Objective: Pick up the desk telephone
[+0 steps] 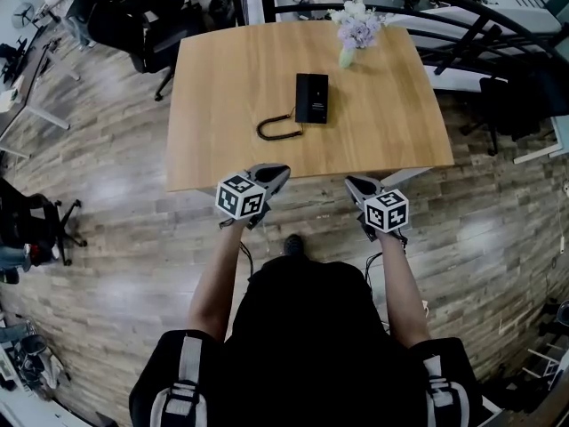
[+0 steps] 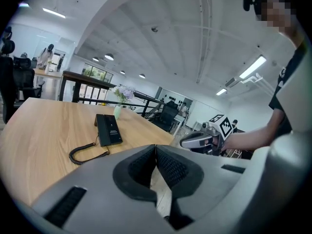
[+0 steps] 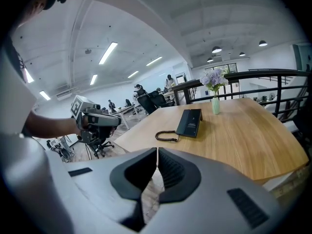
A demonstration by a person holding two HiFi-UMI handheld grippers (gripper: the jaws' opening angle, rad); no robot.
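Observation:
A flat black desk telephone (image 1: pixel 312 98) lies near the middle of the wooden table (image 1: pixel 222 140), its coiled cord (image 1: pixel 277 128) curling toward the near edge. The telephone (image 2: pixel 108 129) also shows in the left gripper view, and in the right gripper view the telephone (image 3: pixel 189 122) lies ahead to the right. My left gripper (image 1: pixel 272 175) is shut and empty, hovering at the table's near edge. My right gripper (image 1: pixel 356 186) is shut and empty too, just short of that edge. Both sit well apart from the telephone.
A pale green vase with lilac flowers (image 1: pixel 354 27) stands at the table's far side behind the telephone. Black office chairs (image 1: pixel 151 25) stand at the far left, a dark railing (image 1: pixel 462 16) curves at the far right. Wood-plank floor surrounds the table.

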